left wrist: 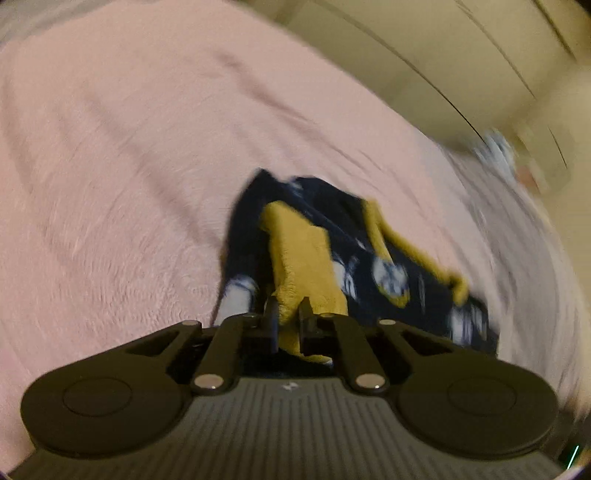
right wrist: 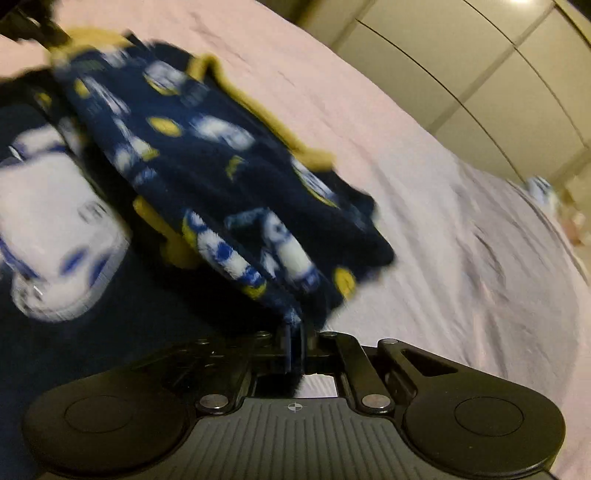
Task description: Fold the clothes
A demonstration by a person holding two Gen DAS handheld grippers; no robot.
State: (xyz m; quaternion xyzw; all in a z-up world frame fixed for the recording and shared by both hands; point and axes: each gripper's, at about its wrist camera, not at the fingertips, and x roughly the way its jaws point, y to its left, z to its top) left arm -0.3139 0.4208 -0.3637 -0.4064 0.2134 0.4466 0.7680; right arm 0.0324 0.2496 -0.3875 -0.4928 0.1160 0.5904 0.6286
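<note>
one navy fleece garment (right wrist: 207,166) on pink bedspread (left wrist: 129,147); two grippers: left gripper (left wrist: 288,310) jaws pinch yellow trim, right gripper (right wrist: 295,325) jaws pinch navy edge.

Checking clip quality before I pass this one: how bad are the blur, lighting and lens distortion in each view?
Left wrist view: pink bedspread and navy fleece garment streaked by motion blur, the gripper body sharp; dim, warm light; fisheye bends the wardrobe doors.
Right wrist view: heavier smear across the garment's car print; a ceiling light glares at the top edge; same fisheye curvature.
</note>
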